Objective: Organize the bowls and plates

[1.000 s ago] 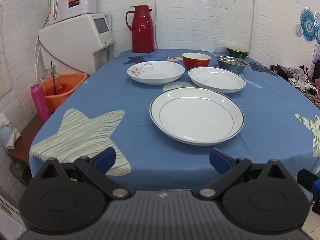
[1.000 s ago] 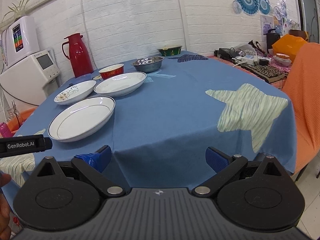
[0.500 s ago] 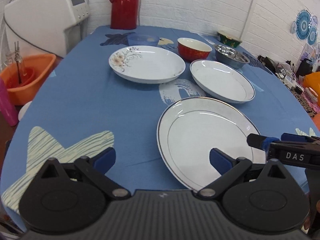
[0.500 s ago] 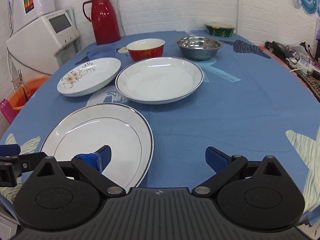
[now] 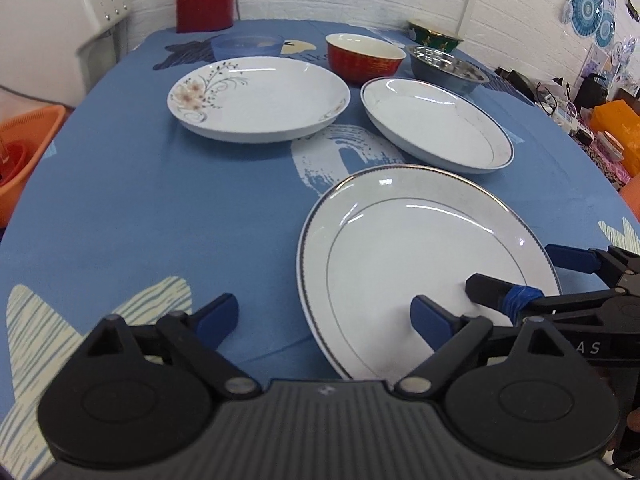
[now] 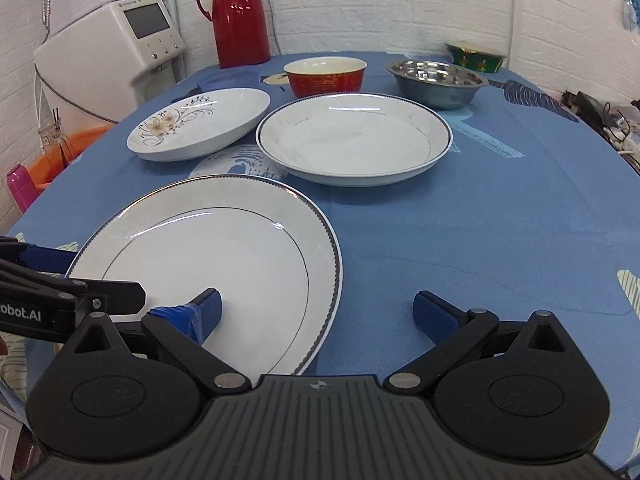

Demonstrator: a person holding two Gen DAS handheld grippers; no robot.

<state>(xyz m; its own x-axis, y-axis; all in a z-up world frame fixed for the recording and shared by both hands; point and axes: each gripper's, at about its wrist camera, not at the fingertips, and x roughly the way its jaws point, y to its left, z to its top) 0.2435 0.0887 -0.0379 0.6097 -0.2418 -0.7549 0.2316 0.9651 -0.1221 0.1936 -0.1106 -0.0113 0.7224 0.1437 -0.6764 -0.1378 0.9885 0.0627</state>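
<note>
A large white plate with a dark beaded rim (image 5: 420, 256) (image 6: 224, 256) lies nearest on the blue tablecloth. My left gripper (image 5: 324, 318) is open, astride the plate's near left rim, its right finger over the plate. My right gripper (image 6: 320, 314) is open too, straddling the right rim with its left finger above the plate. Each gripper shows in the other's view, left gripper (image 6: 80, 274) and right gripper (image 5: 528, 276). Behind lie a floral plate (image 5: 260, 98) (image 6: 200, 124), a blue-rimmed deep plate (image 5: 436, 124) (image 6: 354, 140), a red bowl (image 5: 364, 56) (image 6: 326, 76), a steel bowl (image 5: 448, 68) (image 6: 438, 80) and a green bowl (image 5: 434, 36) (image 6: 476, 56).
A small blue translucent bowl (image 5: 246, 45) and a red thermos (image 6: 240, 12) stand at the table's far edge. A white dispenser (image 6: 120, 52), an orange basin (image 5: 20, 152) and a pink bottle (image 6: 20, 188) are off the left side. Cables and clutter sit at the right.
Both grippers have moved forward over the table edge and closed in on the nearest plate from either side. Both have stayed open.
</note>
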